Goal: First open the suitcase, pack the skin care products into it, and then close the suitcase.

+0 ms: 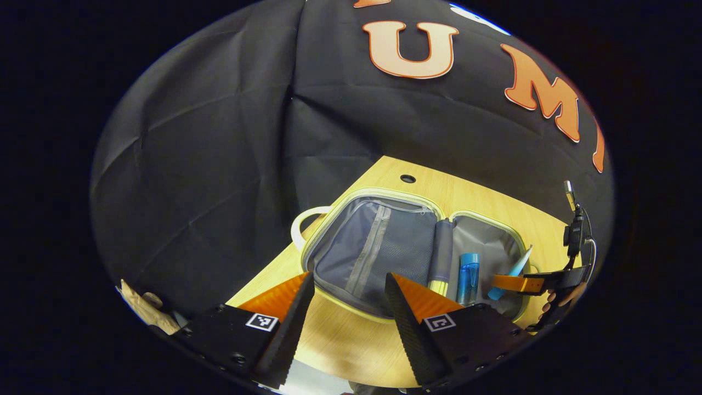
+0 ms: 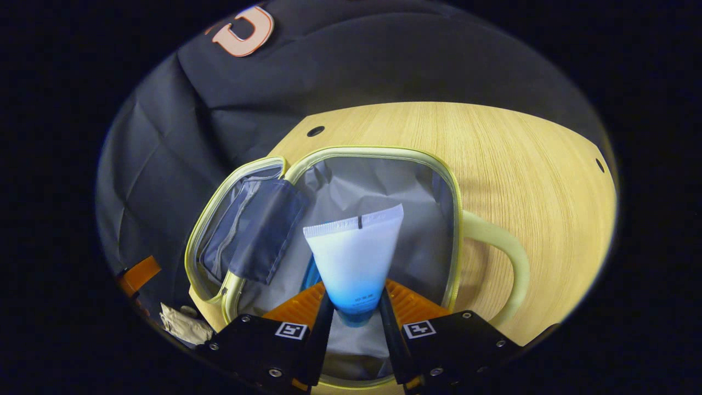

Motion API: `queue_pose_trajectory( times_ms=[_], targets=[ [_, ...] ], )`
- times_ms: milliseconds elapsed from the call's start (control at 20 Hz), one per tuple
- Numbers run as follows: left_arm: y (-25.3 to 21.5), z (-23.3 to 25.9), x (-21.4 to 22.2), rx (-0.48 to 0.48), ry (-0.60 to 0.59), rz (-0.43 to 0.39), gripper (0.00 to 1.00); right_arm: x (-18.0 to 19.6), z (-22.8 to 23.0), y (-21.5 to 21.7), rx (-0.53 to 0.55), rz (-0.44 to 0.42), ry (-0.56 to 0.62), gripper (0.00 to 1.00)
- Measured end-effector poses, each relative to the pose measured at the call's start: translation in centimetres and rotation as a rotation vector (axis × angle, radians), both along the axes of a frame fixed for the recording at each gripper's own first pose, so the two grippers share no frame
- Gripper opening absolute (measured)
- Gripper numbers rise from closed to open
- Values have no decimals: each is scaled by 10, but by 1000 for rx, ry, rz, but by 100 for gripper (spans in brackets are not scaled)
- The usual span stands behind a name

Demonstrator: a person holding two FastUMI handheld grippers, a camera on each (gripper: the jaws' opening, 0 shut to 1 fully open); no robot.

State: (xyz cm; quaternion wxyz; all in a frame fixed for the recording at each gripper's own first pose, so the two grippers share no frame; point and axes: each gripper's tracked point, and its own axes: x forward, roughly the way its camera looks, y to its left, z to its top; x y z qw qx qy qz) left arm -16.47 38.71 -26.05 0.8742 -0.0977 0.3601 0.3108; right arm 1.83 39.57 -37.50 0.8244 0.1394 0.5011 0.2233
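One blue bottle (image 1: 468, 277) lies inside suitcase (image 1: 384, 200) beneath tube (image 2: 355, 258).

Left gripper (image 1: 348, 307): 2 wedge-shaped fingers taper to thin tips, their inner faces cut with fine saw-tooth ridges. Behind each finger sits a black block with round screw heads along its lower edge. Each block carries 1 small square white-and-black marker just behind the finger's base.

Right gripper (image 2: 354, 312): the same build, 2 ridged fingers on black blocks, 1 square marker on each, screws near the outer corners and lower edge.

In the left gripper view, the right gripper shows farther off, beyond the right finger: a black body, thin black cables looping up to a small upright module, and a hand (image 1: 562, 299) wrapped around the handle.
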Motion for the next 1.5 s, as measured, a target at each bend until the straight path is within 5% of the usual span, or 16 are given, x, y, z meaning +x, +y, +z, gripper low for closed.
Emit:
queue_pose_trajectory(
  times_ms=[450, 500, 900, 1500],
  targets=[
    [27, -11, -4, -52, -18, 38, 81, 0, 21, -23, -4, -73, 0, 55],
    [33, -12, -4, -51, -22, 40, 81, 2, 30, -32, -11, -87, -19, 64],
    [94, -12, 2, -87, -72, 64, 81, 1, 94, -93, -59, -203, -185, 85],
    [174, -77, 41, -302, -72, 121, 86, -14, 186, -184, -154, -343, -413, 91]
  ],
)
